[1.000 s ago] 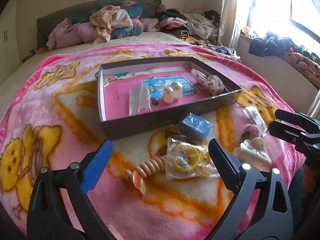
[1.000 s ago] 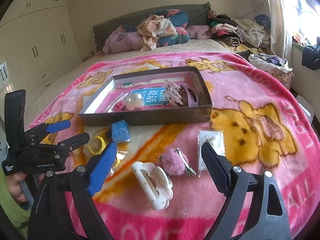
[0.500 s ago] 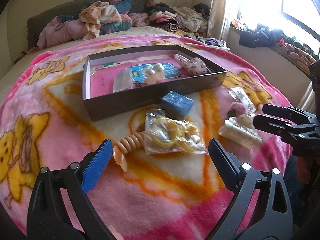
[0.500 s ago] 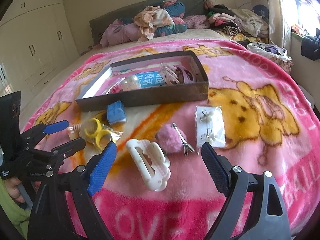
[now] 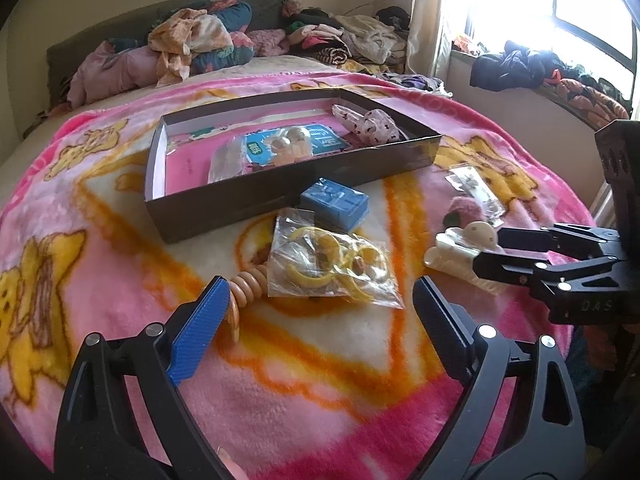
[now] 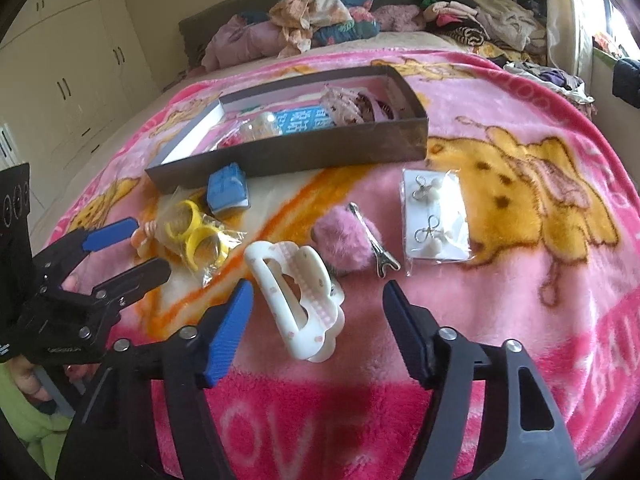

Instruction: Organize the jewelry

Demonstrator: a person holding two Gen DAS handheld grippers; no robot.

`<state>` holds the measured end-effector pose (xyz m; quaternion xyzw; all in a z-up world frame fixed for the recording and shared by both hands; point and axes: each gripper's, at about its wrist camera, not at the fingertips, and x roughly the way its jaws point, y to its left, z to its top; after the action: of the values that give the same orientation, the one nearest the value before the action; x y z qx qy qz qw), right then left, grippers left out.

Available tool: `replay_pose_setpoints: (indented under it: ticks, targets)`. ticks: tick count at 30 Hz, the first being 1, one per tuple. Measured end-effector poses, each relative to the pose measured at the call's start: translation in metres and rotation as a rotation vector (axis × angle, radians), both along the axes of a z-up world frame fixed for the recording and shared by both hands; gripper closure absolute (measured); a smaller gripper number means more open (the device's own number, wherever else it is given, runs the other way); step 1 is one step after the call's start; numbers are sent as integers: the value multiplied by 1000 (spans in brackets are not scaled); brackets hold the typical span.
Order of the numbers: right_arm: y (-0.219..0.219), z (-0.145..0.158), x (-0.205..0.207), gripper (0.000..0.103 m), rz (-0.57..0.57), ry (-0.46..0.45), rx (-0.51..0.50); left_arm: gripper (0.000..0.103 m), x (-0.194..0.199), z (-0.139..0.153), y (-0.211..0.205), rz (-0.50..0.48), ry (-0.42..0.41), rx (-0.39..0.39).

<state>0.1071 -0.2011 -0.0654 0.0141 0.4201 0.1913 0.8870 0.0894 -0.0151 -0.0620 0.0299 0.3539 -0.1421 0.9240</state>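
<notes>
Both grippers lower over the jewelry than a second ago.
Right gripper (image 6: 318,312) jaws have just been closing, unclenched around the white hair claw (image 6: 298,300); left gripper (image 5: 320,312) gapes, empty, before the bangle bag (image 5: 332,266).

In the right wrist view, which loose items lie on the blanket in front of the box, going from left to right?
Bag of yellow rings → white hair claw → pink pompom → silver clip → earring card. The blue box is left out, as it overlaps the bag's span.
</notes>
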Motion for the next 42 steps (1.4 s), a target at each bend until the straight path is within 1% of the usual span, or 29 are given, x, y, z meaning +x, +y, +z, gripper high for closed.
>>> replay_pose_setpoints:
  ticks: [3,5,8,10,11,12,13,14,15,16,17,19,21,24,26,27,29,31,33,35,36,37,38,39,42]
  targets:
    - [2,-1,2,43,8,4,-4,19,8,0,2,6,0,-6]
    - [3,-3,3,46,14,11,-3,20,15,0,3,14,-1,3]
    - [5,-3,4,52,31,9,-3,27,24,1,12,39,10,-24]
    - [7,-3,4,57,48,6,-4,36,28,1,20,54,23,-49]
    - [9,-3,4,60,55,5,-6,39,29,0,22,56,25,-46]
    - [10,-3,4,60,58,-1,-14,45,29,-1,23,57,28,-42]
    - [10,-3,4,60,61,-3,-16,49,29,-1,27,57,32,-52]
    - [11,-3,4,60,63,-4,-16,51,30,0,31,54,37,-67]
    - [11,-3,5,64,65,-8,-14,55,29,0,32,53,39,-73]
    - [11,-3,5,64,68,-10,-13,60,30,1,35,52,41,-84]
    - [12,-3,6,64,69,-11,-14,63,31,1,37,52,45,-92]
    - [12,-3,6,64,73,-16,-20,79,32,1,42,51,51,-103]
    - [13,-3,6,64,73,-18,-21,83,34,1,46,58,63,-107]
    - [13,-3,6,64,72,-17,-19,82,33,0,54,50,74,-139]
    - [13,-3,5,64,72,-17,-19,81,32,-1,57,39,76,-121]
    - [13,-3,6,64,72,-17,-19,80,31,-1,58,30,80,-124]
    - [12,-3,6,64,72,-16,-17,77,30,-3,61,5,89,-122]
    - [12,-3,6,64,71,-12,-13,70,28,-6,61,-14,94,-112]
    - [12,-4,7,64,69,-7,-6,67,28,-11,61,-37,115,-105]
    - [12,-4,7,64,69,-6,-3,67,27,-16,58,-49,115,-75]
    - [12,-3,6,64,71,-11,-4,70,26,-16,57,-51,112,-71]
    - [13,-3,6,64,71,-14,-4,77,25,-16,55,-47,104,-61]
    - [13,-2,5,65,71,-18,-3,78,26,-15,54,-41,98,-55]
    - [14,-1,5,65,72,-19,-2,81,26,-15,54,-38,96,-53]
    - [16,3,2,65,79,-31,9,82,25,-13,54,-35,86,-55]
